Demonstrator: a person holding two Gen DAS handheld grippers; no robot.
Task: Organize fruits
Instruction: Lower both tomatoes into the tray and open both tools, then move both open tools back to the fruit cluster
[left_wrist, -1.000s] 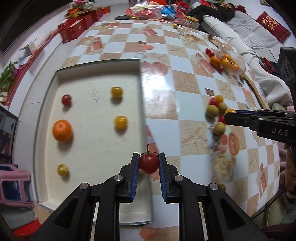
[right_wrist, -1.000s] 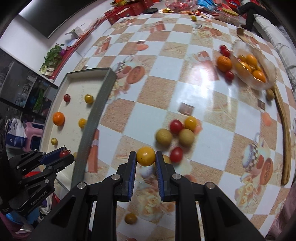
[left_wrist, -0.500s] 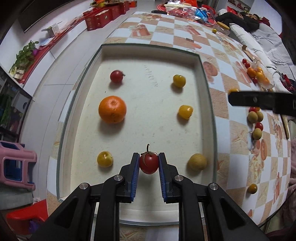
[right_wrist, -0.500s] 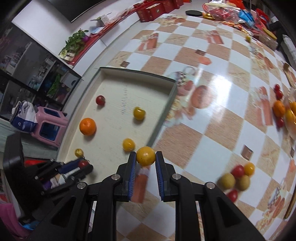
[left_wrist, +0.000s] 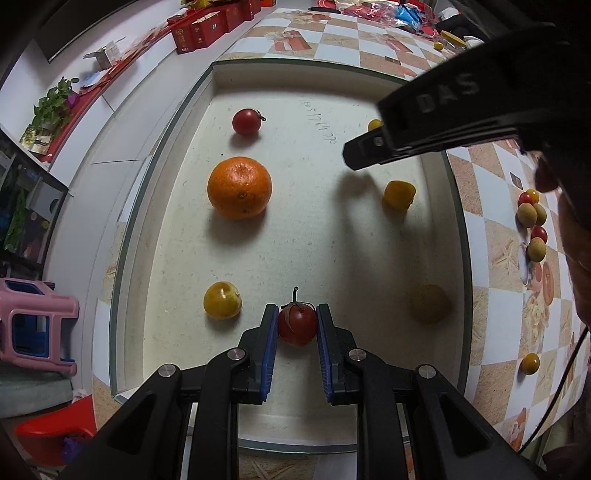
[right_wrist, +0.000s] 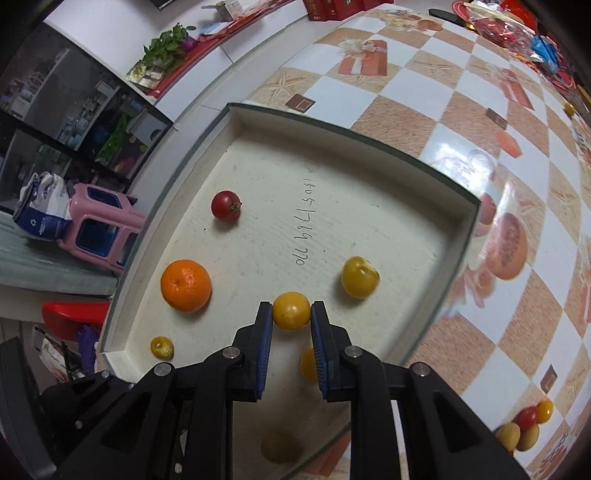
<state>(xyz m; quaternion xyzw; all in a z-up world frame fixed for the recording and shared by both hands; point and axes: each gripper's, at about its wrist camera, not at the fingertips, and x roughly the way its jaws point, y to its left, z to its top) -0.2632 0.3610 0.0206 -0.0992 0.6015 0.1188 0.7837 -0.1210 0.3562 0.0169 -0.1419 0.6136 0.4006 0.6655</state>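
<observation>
My left gripper (left_wrist: 297, 326) is shut on a red cherry tomato (left_wrist: 297, 328) with a stem, low over the near part of the white tray (left_wrist: 155, 177). My right gripper (right_wrist: 291, 314) is shut on a yellow tomato (right_wrist: 291, 311) above the tray's middle (right_wrist: 388, 221); its black body (left_wrist: 443, 122) crosses the upper right of the left wrist view. In the tray lie an orange (left_wrist: 239, 192), a red tomato (left_wrist: 246, 121), yellow tomatoes (left_wrist: 222, 305) (left_wrist: 399, 194) and a tan round fruit (left_wrist: 430, 303).
A cluster of loose small fruits (left_wrist: 533, 225) lies on the checkered table to the right of the tray, with one yellow fruit (left_wrist: 530, 363) nearer. A pink stool (left_wrist: 33, 328) and a red one stand beyond the table's left edge. Red boxes (left_wrist: 207, 26) sit far back.
Both grippers have moved left from the table over the tray, each keeping its fruit. The right gripper now hangs over the tray's middle. The left has come lower over the tray.
</observation>
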